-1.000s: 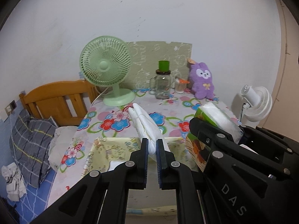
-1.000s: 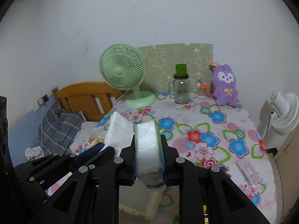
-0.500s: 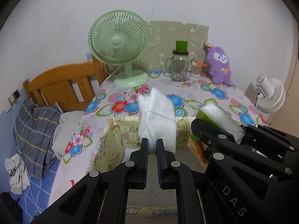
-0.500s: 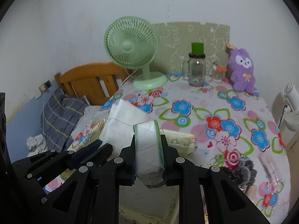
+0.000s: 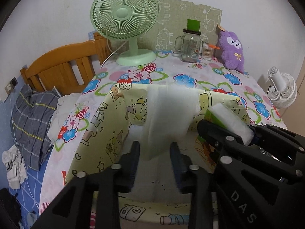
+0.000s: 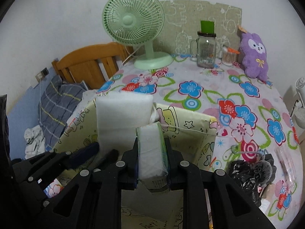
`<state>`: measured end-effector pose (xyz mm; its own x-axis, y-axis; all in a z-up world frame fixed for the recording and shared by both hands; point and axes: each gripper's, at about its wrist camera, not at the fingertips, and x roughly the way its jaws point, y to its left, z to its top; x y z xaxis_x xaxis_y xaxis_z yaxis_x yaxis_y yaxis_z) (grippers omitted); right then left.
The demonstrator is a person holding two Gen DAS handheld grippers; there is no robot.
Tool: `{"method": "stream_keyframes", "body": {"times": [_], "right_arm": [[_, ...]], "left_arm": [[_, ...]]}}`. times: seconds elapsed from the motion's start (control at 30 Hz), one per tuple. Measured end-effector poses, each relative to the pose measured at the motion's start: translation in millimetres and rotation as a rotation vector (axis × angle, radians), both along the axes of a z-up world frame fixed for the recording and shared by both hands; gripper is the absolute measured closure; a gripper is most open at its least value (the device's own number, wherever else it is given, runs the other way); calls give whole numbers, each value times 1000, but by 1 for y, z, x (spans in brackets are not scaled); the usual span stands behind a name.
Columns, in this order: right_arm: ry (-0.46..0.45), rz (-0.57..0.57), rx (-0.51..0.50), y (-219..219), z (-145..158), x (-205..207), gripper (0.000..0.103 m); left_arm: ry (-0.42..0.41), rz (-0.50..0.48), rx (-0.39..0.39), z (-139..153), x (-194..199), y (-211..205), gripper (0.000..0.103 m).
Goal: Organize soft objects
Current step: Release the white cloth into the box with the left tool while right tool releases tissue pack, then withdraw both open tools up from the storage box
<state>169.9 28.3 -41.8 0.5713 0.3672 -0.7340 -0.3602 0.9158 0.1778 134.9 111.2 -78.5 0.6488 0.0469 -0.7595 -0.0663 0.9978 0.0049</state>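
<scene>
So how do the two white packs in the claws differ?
The left pack is broad, flat and plain white; the right pack is narrow, with green edges. The left claw has just opened off its pack; the right claw squeezes its own. Both hang over the yellow box.

Counter [image 5: 190, 70]: carries all items listed.
Far edge, left to right: desk fan [image 5: 125, 21], glass jar [image 5: 190, 45], small cup of sticks [image 5: 207, 51], plush toy [image 5: 231, 50]; a patterned board [image 5: 209, 19] stands behind them against the wall.
Near edge: open fabric box [image 5: 106, 126]. Above its opening, white pad pack [image 5: 167, 118] between the fingers of the left gripper [image 5: 154, 154]; just right of it, tissue pack [image 6: 152, 148] in the right gripper [image 6: 152, 162].
Right of box: dark bundle [image 6: 251, 173] on counter.
Left of counter: bed headboard [image 5: 59, 66], pillow [image 5: 32, 118] before it.
Far right, off the counter: small fan [image 5: 282, 89].
</scene>
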Motion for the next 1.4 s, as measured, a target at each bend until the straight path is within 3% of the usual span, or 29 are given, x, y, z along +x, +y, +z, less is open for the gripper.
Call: {"method": "stream_keyframes", "body": {"times": [0.07,0.1,0.13,0.3,0.5,1.4], "right_arm": [[-2,-2,-13,0,-2,1,58],[-3,-9,-17,0,-2,1,44],[-14,-15,-13,-2,-1,0,39],[-32,-12,-17,-3,1,-1,36],[-49,-20,-29,-6,6,-5,26],[-184,-95,-15,-52,57,-42,8]], "left_arm": [[1,-5,-8,0,0,-1,56],[-1,-7,-11,0,1,-1,50],[-3,-7,-14,-1,0,-1,47],[-2,-5,-30,0,0,0,31],[-26,-10,-31,5,-5,-3,21],[-173,-57,2,55,-37,-47,3]]}}
